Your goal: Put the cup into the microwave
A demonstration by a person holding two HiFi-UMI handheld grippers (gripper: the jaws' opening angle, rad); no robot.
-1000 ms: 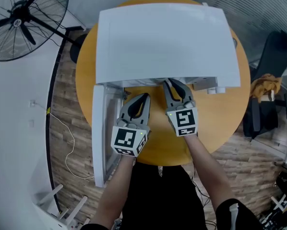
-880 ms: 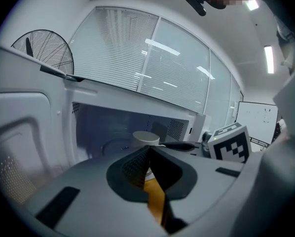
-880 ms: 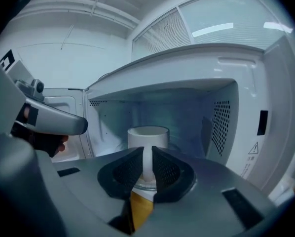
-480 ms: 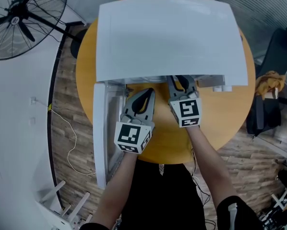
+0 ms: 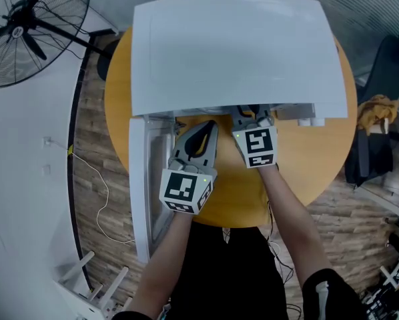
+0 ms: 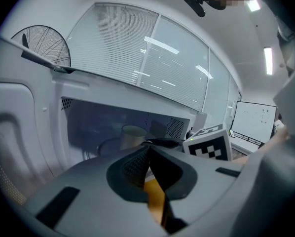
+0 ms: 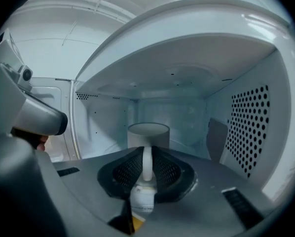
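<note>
**Item 1, microwave** [image 5: 233,52]: white, standing on a round yellow table [image 5: 313,152]. Its door [image 5: 141,192] is swung fully open to the left in the head view. The inside is white, with a perforated panel on the right wall.

**Item 2, cup** [image 7: 148,132]: pale, with 1 handle. It is upright inside the microwave, near the middle of the opening, with the handle turned toward the front. Whether its base rests on the oven floor cannot be told.

**Item 3, right gripper** [image 7: 147,156]: reaching into the microwave mouth, its tips under the front edge of the top in the head view. The 2 ribbed pads [image 7: 125,171] sit against either side of the cup handle, gripping it. The jaws have just been opening a little, with the handle between them. The marker cube [image 5: 256,145] is outside the oven, above the table.

**Item 4, left gripper** [image 5: 207,127]: just beside the right gripper, over the table in front of the opening and next to the open door. The jaws are closed tip to tip with nothing between them; the yellow table shows through the gap behind the tips.

**Item 5, surroundings**: 1 black standing fan [image 5: 26,25] at upper left, 1 dark chair [image 5: 386,72] at right with an orange cloth [image 5: 375,112] on it, and 1 thin cable [image 5: 99,199] on the wooden floor.
</note>
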